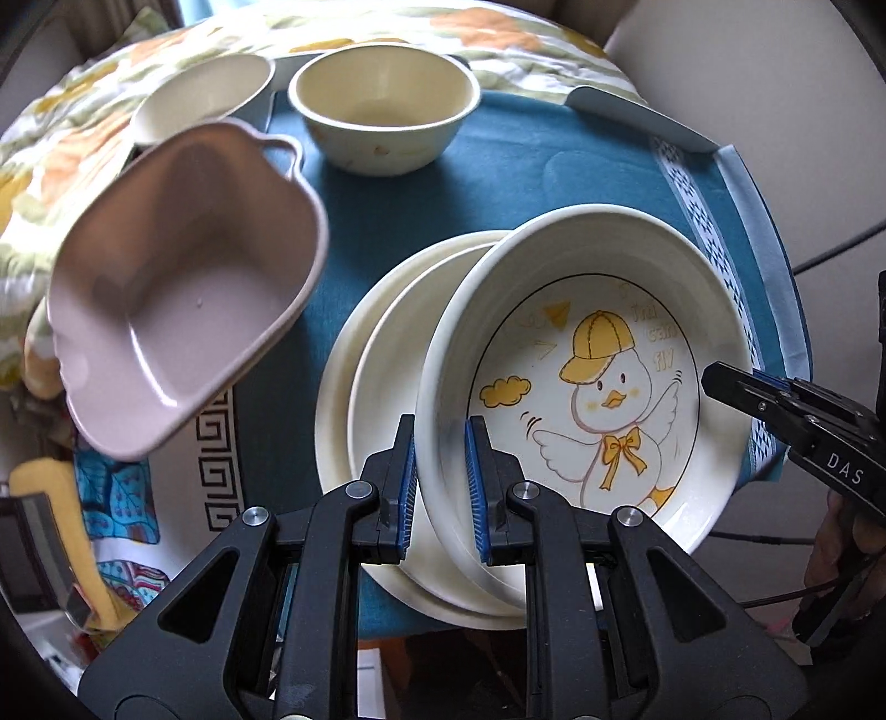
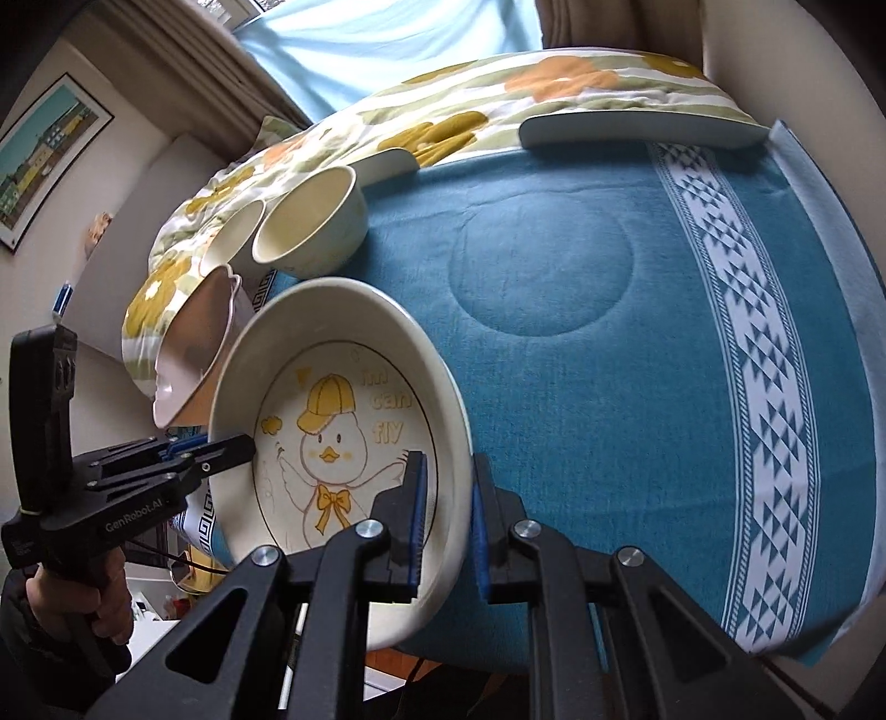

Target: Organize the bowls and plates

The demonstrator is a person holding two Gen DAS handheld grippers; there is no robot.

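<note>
A cream duck plate is tilted over a stack of plain cream plates on the blue cloth. My left gripper straddles its near rim, one pad on each side. My right gripper straddles the opposite rim of the same duck plate and shows at the right of the left wrist view. A pink eared bowl sits left, with two cream bowls behind it.
A floral quilt lies behind the cloth. A pale flat tray rests at the far edge. A round dent marks the blue cloth. The cloth's patterned white stripe runs along the right side.
</note>
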